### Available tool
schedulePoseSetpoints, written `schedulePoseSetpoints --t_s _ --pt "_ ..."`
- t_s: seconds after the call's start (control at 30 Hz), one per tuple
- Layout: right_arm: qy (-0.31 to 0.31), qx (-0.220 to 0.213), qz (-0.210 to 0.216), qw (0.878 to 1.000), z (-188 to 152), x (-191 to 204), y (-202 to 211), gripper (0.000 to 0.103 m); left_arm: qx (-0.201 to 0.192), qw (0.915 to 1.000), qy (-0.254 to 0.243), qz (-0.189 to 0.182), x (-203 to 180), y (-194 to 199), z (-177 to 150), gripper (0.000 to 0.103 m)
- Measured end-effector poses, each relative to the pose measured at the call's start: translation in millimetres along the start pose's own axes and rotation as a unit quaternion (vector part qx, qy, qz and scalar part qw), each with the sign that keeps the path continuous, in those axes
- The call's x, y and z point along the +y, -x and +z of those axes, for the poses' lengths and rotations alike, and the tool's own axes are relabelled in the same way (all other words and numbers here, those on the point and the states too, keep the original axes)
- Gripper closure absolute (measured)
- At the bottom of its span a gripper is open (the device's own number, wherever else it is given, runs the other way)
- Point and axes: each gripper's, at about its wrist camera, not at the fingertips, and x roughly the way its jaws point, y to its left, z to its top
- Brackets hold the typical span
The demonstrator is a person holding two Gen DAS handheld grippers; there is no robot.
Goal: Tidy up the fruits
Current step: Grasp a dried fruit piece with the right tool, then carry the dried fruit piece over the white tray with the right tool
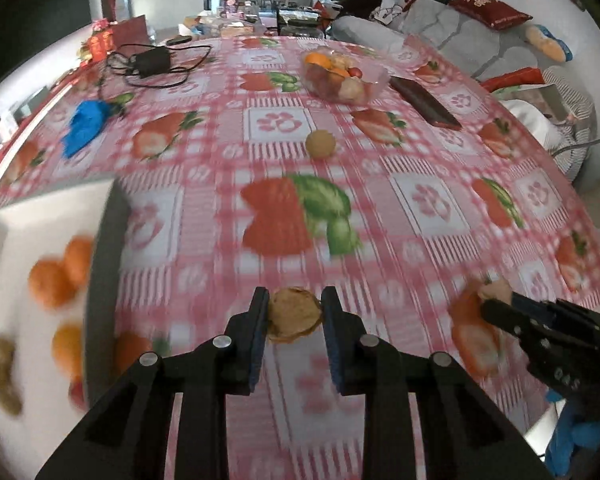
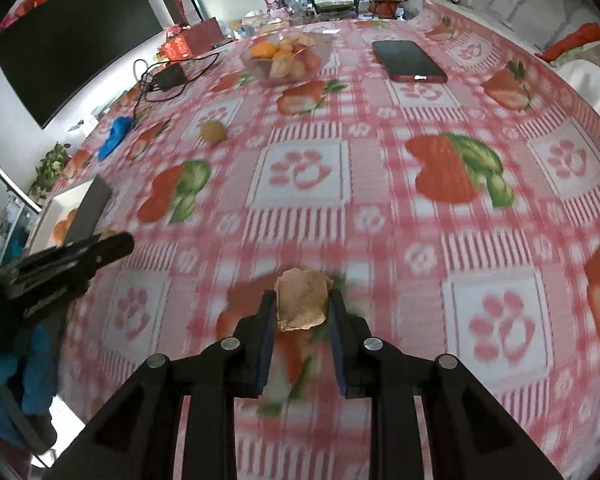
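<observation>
My left gripper (image 1: pixel 294 316) was squeezed shut on a round brown walnut (image 1: pixel 295 316). Its 2 blue pads pressed on the nut from both sides, and the nut hung above the pink checked tablecloth (image 1: pixel 380 208).

My right gripper (image 2: pixel 303 306) was pinched tight on a tan, lumpy nut (image 2: pixel 303 305). I could not tell what kind it was because the view was blurry. In the left camera that gripper showed at the right edge with the tan nut at its tip.

A white tray (image 1: pixel 4 264) with a dark rim sat at the left side of the table. Blurry orange fruits (image 1: pixel 54 276) and a brown piece lay in it.

1 small yellow-brown ball of fruit (image 1: pixel 320 143) sat alone in the middle of the cloth. Farther back stood a clear bowl (image 1: pixel 376 82) full of mixed fruit. A dark phone (image 2: pixel 410 61) lay just beside the bowl. A black charger with wires (image 1: pixel 153 60) and a blue cloth (image 1: pixel 85 126) lay on the far left.
</observation>
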Motion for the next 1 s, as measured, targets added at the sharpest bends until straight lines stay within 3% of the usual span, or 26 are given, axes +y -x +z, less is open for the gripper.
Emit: schedulePoseSetpoints --t_s 0.37,1.0 --pt "0.011 0.001 0.003 1.000 -31.1 26.7 13.4 0.077 -0.012 0.9986 0.012 0.050 19.9 50.7 -43.9 0.074" --pt "0.049 0.000 0.034 0.998 -17.1 95.3 19.8 0.077 -0.060 0.9949 0.049 0.064 73.2 103.1 -49.3 0.074"
